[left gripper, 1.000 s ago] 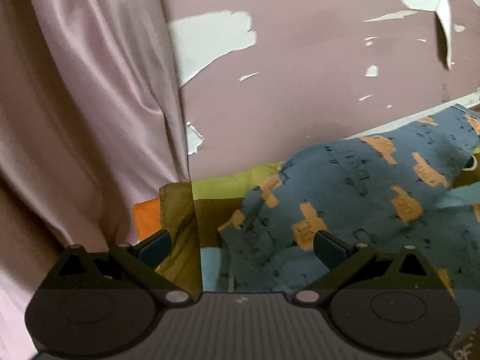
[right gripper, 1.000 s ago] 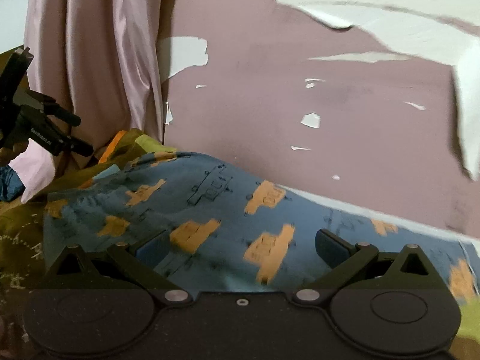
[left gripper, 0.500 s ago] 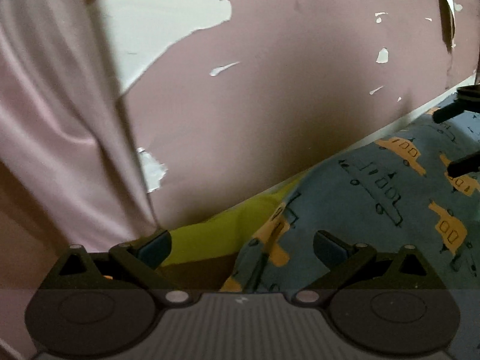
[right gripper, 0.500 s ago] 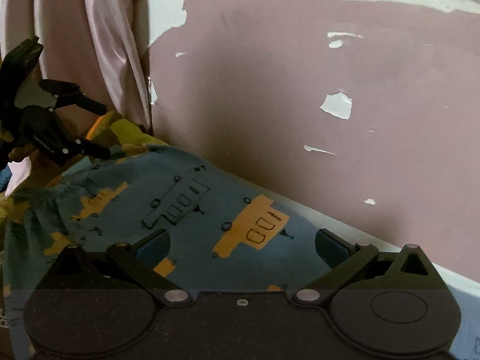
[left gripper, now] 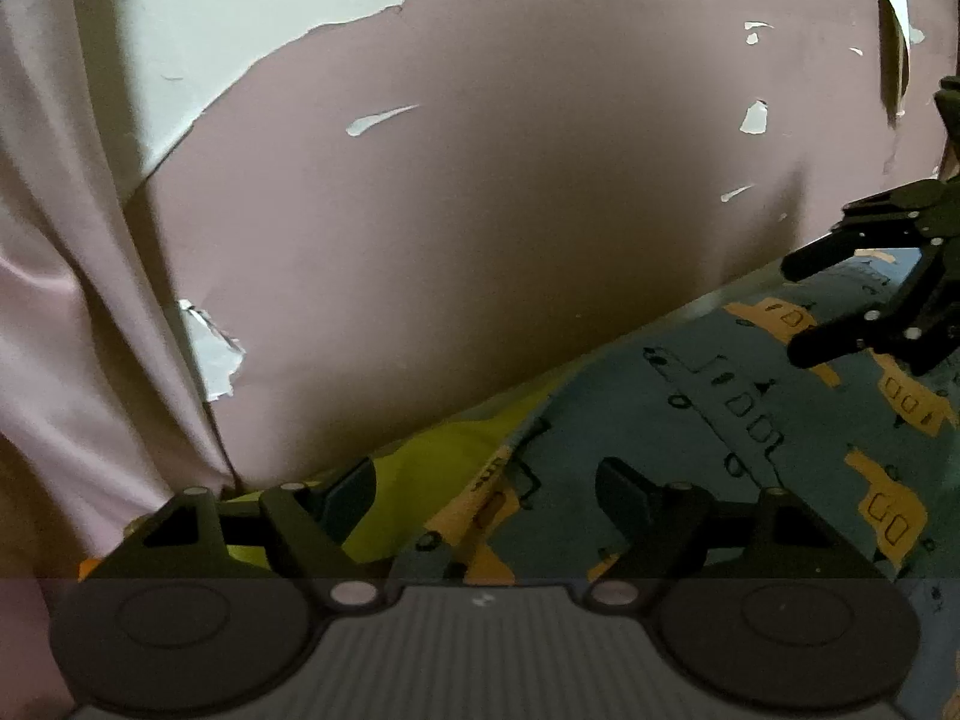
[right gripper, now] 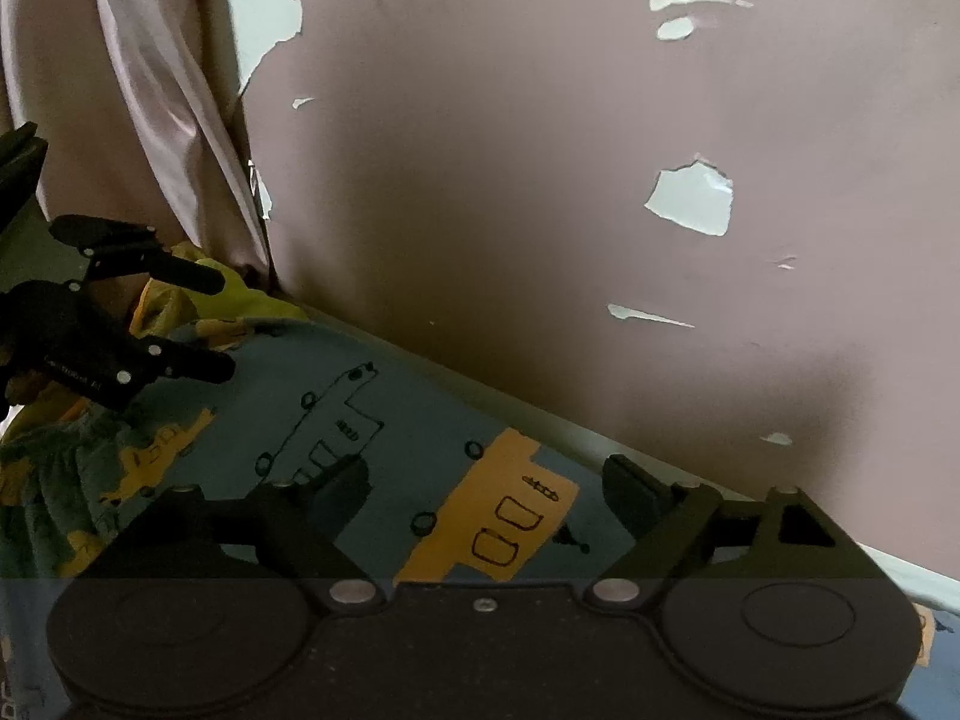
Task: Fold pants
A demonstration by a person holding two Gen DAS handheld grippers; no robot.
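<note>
The blue pants (left gripper: 738, 420) with orange vehicle prints lie spread on a bed against the wall. My left gripper (left gripper: 486, 483) hovers low over their left edge, where the cloth meets the yellow-green sheet (left gripper: 432, 468). Its jaws are closing, the pants' edge lies between them, and the pads do not press on it. My right gripper (right gripper: 486, 480) is low over the pants (right gripper: 420, 420) near the wall. Its jaws are closing too, with flat cloth under the gap and nothing pinched. Each gripper shows in the other's view: right gripper (left gripper: 795, 311), left gripper (right gripper: 216, 321).
A pink wall (left gripper: 510, 210) with peeled white patches rises right behind the bed. A pink curtain (left gripper: 72, 300) hangs at the left corner. A pale strip of the bed's edge (right gripper: 600, 438) runs along the foot of the wall.
Both grippers moved forward and down toward the wall, over the far edge of the pants. Their jaws have narrowed a little. The right gripper has come into the left wrist view.
</note>
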